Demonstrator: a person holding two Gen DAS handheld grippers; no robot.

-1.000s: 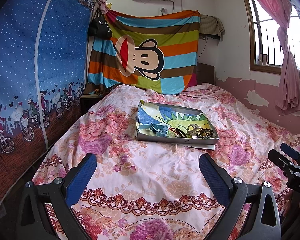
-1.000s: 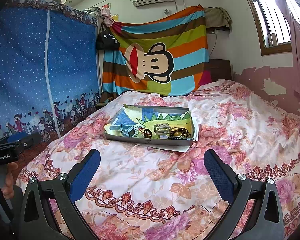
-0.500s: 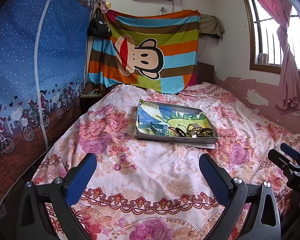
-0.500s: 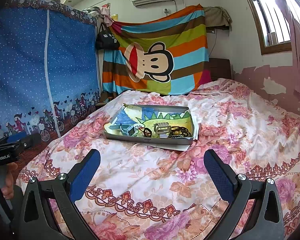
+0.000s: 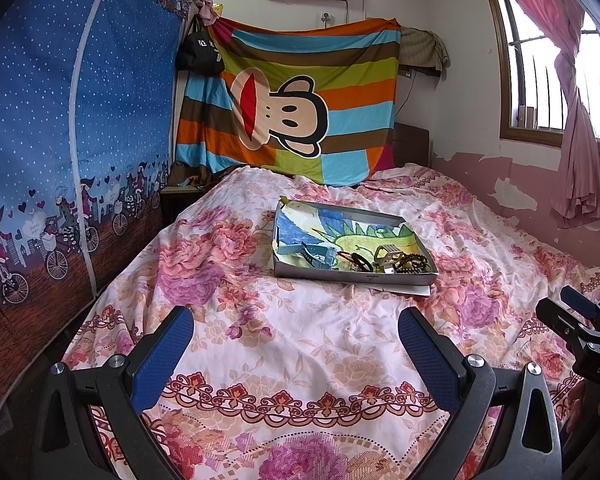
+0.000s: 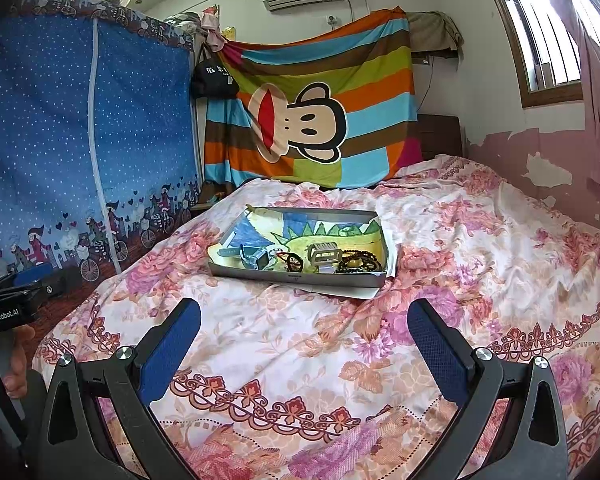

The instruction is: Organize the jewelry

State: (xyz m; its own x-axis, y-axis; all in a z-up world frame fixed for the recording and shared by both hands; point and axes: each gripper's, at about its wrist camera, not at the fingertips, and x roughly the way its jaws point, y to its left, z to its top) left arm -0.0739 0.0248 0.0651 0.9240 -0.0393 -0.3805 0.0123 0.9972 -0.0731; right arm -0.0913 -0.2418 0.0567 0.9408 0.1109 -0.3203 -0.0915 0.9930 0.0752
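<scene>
A shallow grey metal tray (image 5: 356, 278) (image 6: 296, 278), lined with a child's drawing, lies in the middle of the floral bed. In it sit a light blue watch (image 5: 312, 255) (image 6: 254, 257), a dark hair tie (image 5: 360, 262) (image 6: 294, 261), a pale beige clip (image 5: 387, 255) (image 6: 323, 254) and a dark bead bracelet (image 5: 414, 262) (image 6: 358, 263). My left gripper (image 5: 296, 350) stands open over the near bedspread, well short of the tray, holding nothing. My right gripper (image 6: 304, 342) is likewise open and empty, in front of the tray.
A white sheet of paper (image 6: 344, 290) pokes out under the tray's near right corner. A blue fabric wardrobe (image 5: 60, 140) lines the left side. A striped monkey blanket (image 5: 292, 104) hangs at the bed's head. A window with pink curtain (image 5: 572, 92) is on the right.
</scene>
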